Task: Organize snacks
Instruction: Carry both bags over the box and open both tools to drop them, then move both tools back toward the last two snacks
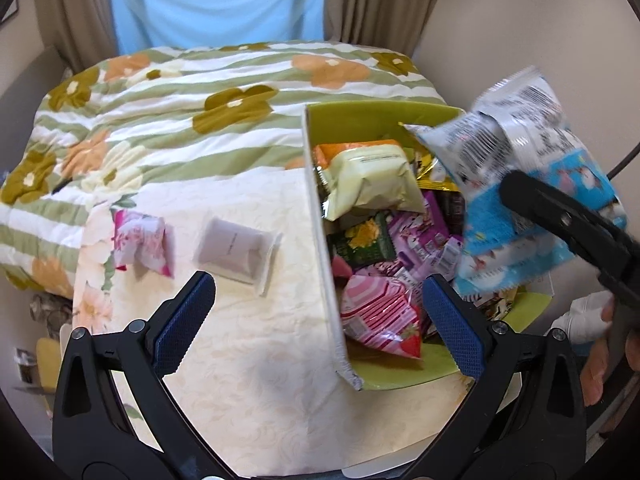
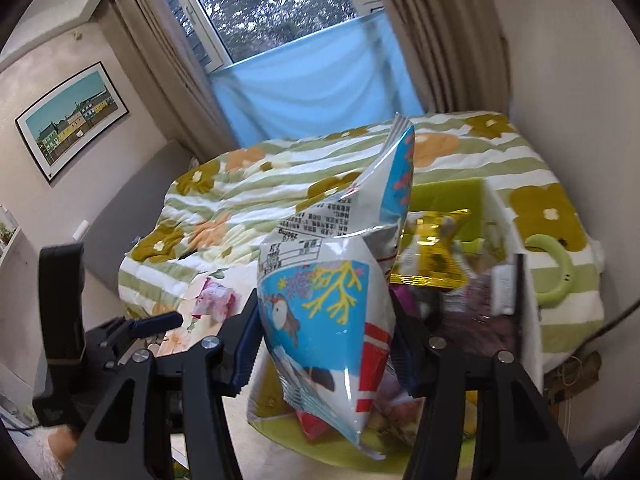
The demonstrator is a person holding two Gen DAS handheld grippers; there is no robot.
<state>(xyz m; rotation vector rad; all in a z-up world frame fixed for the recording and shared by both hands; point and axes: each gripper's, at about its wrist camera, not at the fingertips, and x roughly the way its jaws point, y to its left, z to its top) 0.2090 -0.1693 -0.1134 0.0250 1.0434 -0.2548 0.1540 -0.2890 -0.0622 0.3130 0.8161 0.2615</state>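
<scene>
A cardboard box point(image 1: 320, 216) with a green inside stands on the cream tablecloth point(image 1: 256, 360), packed with several snack packets. My left gripper point(image 1: 318, 282) is open wide and empty, its blue pads point(image 1: 188, 320) standing either side of the box's near-left wall. On the cloth to the left lie a pink wrapped snack point(image 1: 140, 244) and a pale grey packet point(image 1: 236, 252). My right gripper point(image 2: 324, 304) is shut on a blue-and-white snack bag point(image 2: 320, 320), which hangs over the box's right side. The same snack bag point(image 1: 520, 184) fills the right of the left wrist view.
Behind the table is a bed with a green-striped floral quilt point(image 1: 180, 112), and a pale green ring point(image 2: 556, 276) lies on it. Curtains and a blue cloth point(image 2: 316, 84) hang at the window. A person's hand point(image 1: 600, 360) is at the right edge.
</scene>
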